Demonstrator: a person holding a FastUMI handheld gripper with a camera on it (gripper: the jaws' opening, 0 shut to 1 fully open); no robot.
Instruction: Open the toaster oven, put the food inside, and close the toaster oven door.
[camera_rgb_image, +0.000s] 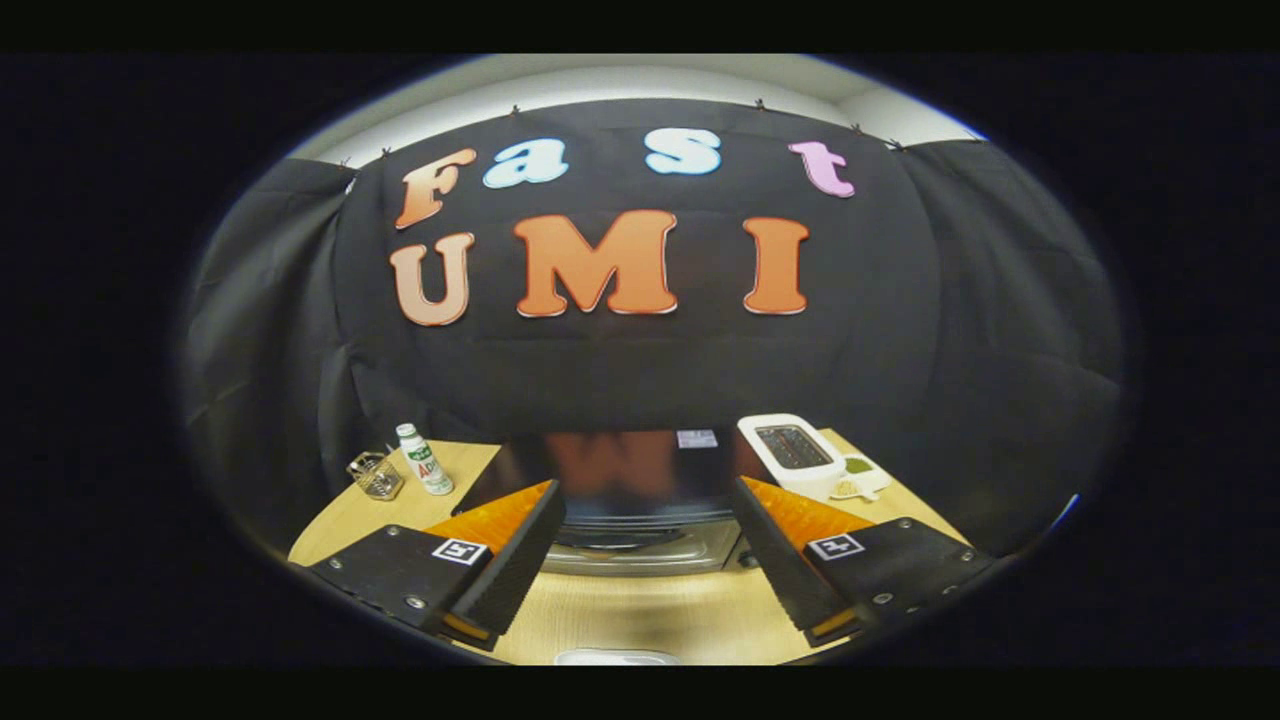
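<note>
With the jaws (640, 560) spread wide and empty, the toaster oven (640, 500) sits straight ahead between them, its long side lying crosswise.

We see a light wooden table (640, 620) under the fingers. Directly ahead of the open jaws stands a black, glossy toaster oven (640, 480) with a silver front. Beyond the left finger stand a small white plastic bottle (424, 460) and, just beside it, a clear glass cup (376, 476). Beyond the right finger stands a white slot toaster (792, 455), touching a small white plate (862, 478).
</note>
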